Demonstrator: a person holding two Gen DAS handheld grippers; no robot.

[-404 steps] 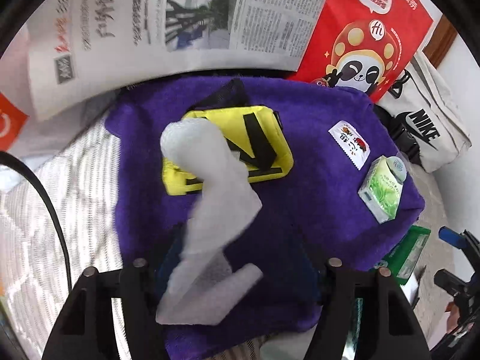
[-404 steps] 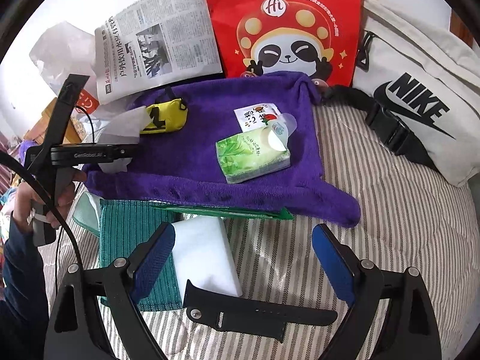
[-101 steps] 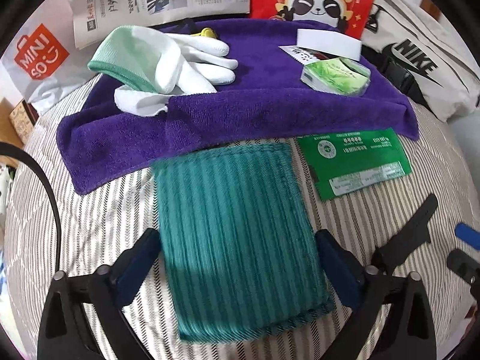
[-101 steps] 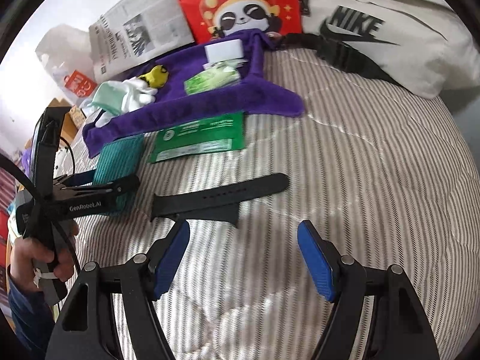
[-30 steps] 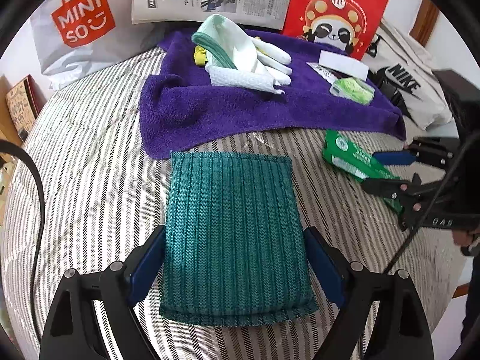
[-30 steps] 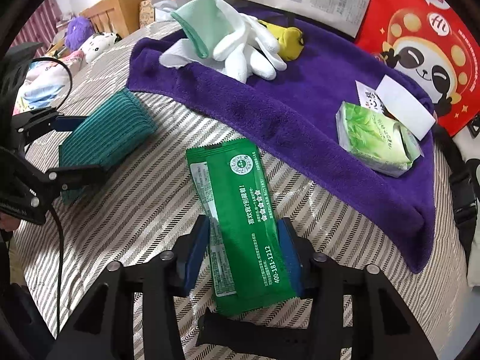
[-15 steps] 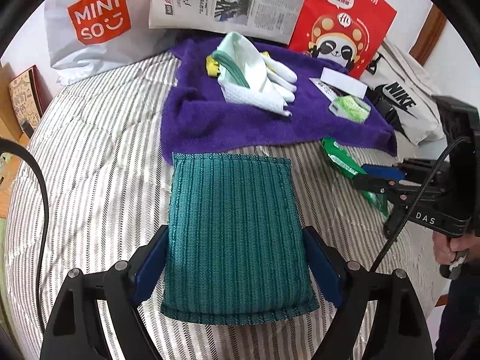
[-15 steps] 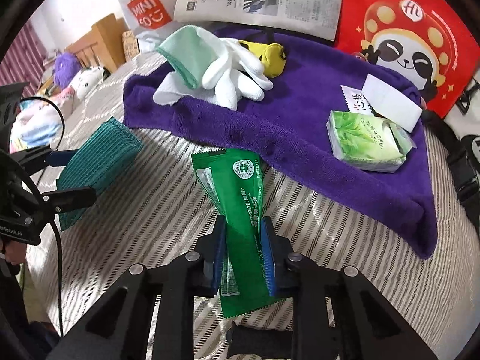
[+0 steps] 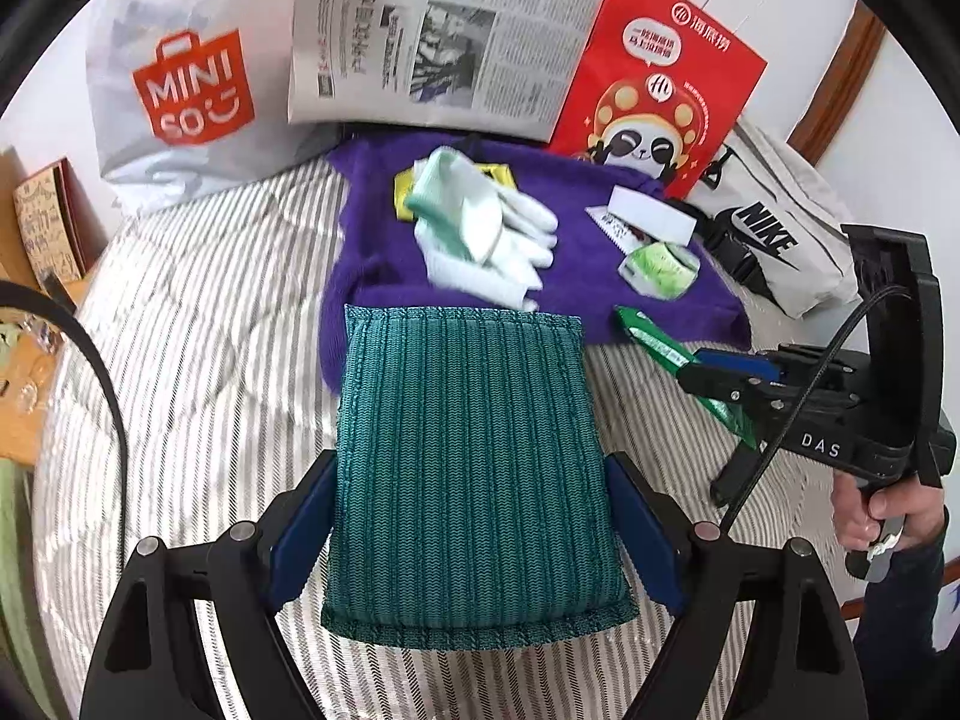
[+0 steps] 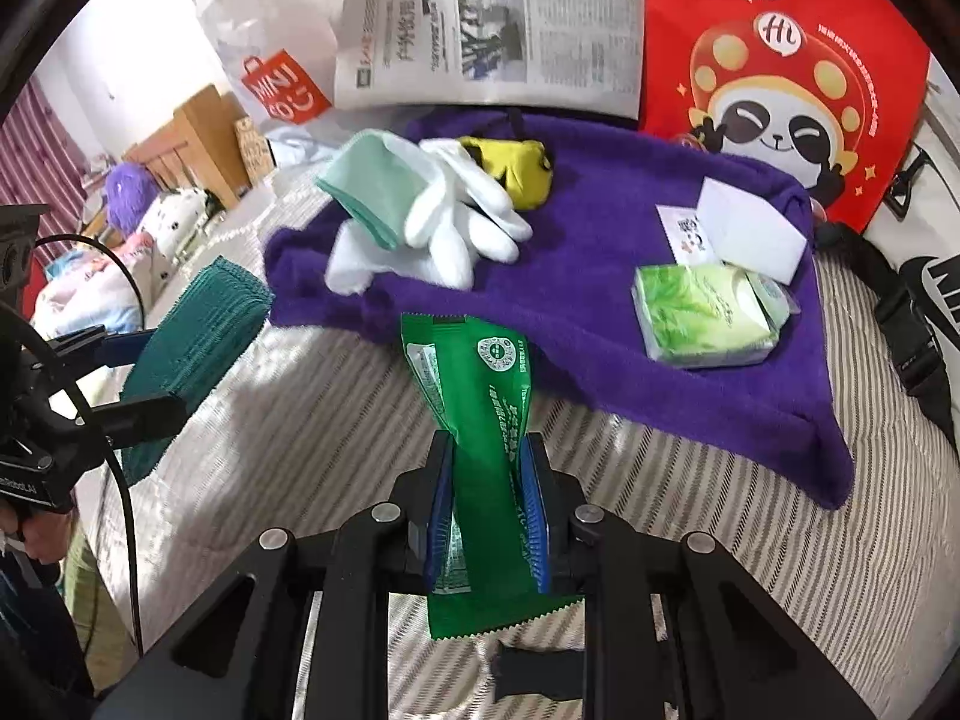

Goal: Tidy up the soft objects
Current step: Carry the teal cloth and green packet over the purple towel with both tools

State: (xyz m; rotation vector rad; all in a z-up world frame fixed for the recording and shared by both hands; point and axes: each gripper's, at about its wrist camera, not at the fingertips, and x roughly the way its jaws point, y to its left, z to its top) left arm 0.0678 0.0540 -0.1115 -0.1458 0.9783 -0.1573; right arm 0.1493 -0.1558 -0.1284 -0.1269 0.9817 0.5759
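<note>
Slippage worry: right gripper (image 10: pixel 486 504) pinches thin green foil packet (image 10: pixel 474 420) narrowly; left gripper (image 9: pixel 474 516) clamps wide on floppy teal ribbed knit cloth (image 9: pixel 468 450), mostly overhanging ahead; either could slide out.

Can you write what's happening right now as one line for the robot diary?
left gripper: shut on teal cloth | right gripper: shut on green packet | both lifted off bed | purple towel: holds gloves, tissues

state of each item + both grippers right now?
left gripper: shut on teal cloth
teal cloth: folded, held off the bed
right gripper: shut on green packet
green packet: pinched, crumpled, lifted
purple towel: spread flat on bed
white gloves: piled on towel
tissue pack: lying on towel
yellow pouch: on towel, partly under gloves
</note>
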